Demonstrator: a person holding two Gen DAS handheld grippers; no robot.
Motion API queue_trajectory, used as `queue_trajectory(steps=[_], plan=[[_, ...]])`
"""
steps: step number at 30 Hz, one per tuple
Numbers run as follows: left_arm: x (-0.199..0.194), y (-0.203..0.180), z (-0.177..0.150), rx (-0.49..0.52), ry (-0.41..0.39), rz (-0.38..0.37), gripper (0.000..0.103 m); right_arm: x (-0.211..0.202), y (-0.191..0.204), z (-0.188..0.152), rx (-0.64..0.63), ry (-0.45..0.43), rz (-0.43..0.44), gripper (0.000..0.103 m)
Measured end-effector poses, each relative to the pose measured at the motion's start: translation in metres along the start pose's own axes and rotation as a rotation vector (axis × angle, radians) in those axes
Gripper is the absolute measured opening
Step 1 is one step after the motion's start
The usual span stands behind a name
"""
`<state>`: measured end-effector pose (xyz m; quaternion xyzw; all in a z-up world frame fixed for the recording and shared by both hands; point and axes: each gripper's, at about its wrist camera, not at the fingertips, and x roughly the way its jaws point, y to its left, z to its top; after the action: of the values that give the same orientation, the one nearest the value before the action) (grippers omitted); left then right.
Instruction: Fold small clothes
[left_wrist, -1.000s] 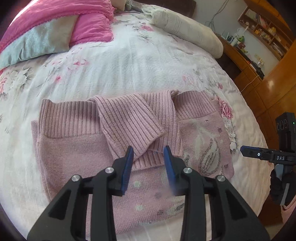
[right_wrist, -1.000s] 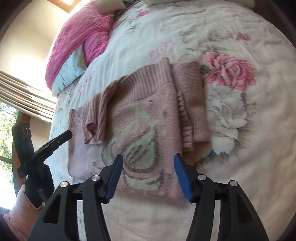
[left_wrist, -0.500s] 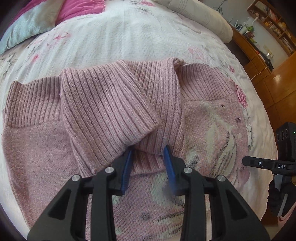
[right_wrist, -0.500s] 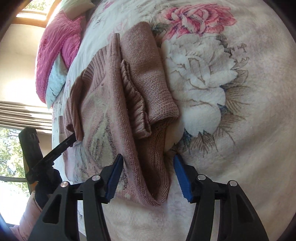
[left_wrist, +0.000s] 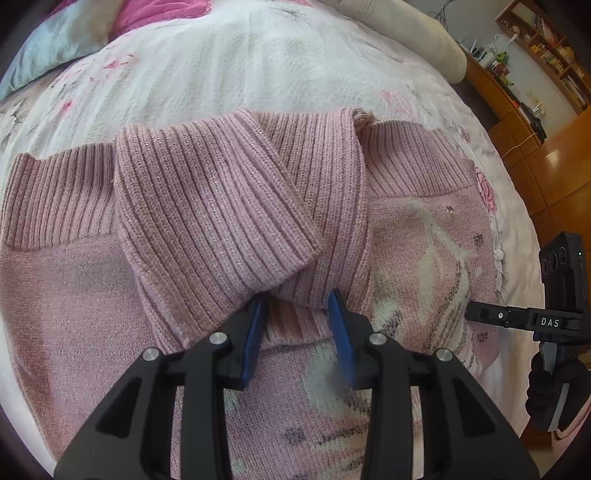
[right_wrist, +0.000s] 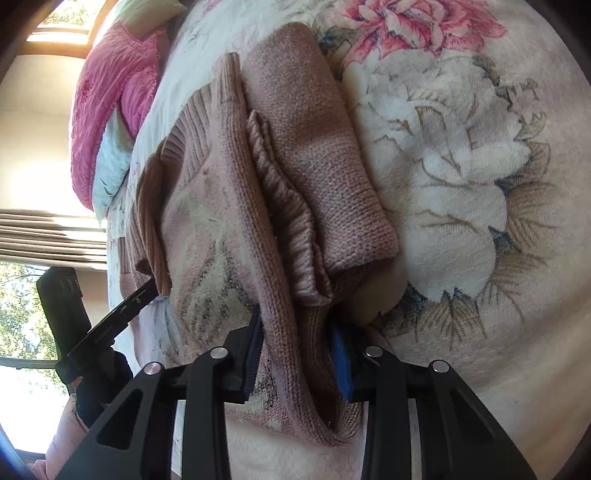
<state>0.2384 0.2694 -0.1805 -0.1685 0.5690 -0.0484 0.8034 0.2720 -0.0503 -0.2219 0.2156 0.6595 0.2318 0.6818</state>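
While the pink ribbed knitted sweater (left_wrist: 207, 221) lies on the floral bedspread (right_wrist: 461, 166), both jaws stand parted, the left gripper (left_wrist: 297, 310) astride its crossed sleeves, the right gripper (right_wrist: 297, 328) astride its 6 o'clock edge.

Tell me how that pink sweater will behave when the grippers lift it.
The pink sweater is soft ribbed knit, so it will probably droop. Its crossed sleeves lie loose and may slide apart. It bunches between the right gripper fingers, suggesting easy grip.

The pink knit sweater (left_wrist: 424, 229) lies flat on the bed (left_wrist: 229, 74), both ribbed sleeves folded across its body, a pale pattern on the front, one side edge bunched.
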Motion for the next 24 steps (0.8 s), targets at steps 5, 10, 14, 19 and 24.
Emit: queue_trajectory(steps=[5, 10, 14, 19, 24], plan=[[0.0, 0.001, -0.002, -0.001, -0.006, -0.004, 0.035, 0.003, 0.001, 0.0, 0.009, -0.005, -0.003, 0.033], [-0.009, 0.011, 0.003, -0.067, 0.024, -0.062, 0.035, -0.001, 0.005, -0.001, 0.054, -0.006, -0.024, 0.019], [-0.061, 0.029, 0.0, -0.133, -0.055, -0.129, 0.038, -0.019, 0.04, 0.005, 0.045, -0.025, -0.034, 0.016], [-0.114, 0.062, -0.022, -0.146, -0.111, -0.129, 0.042, -0.034, 0.136, 0.002, -0.145, -0.068, -0.035, 0.015], [-0.135, 0.104, -0.047, -0.226, -0.122, -0.116, 0.042, -0.004, 0.225, -0.019, -0.334, -0.037, -0.051, 0.015]])
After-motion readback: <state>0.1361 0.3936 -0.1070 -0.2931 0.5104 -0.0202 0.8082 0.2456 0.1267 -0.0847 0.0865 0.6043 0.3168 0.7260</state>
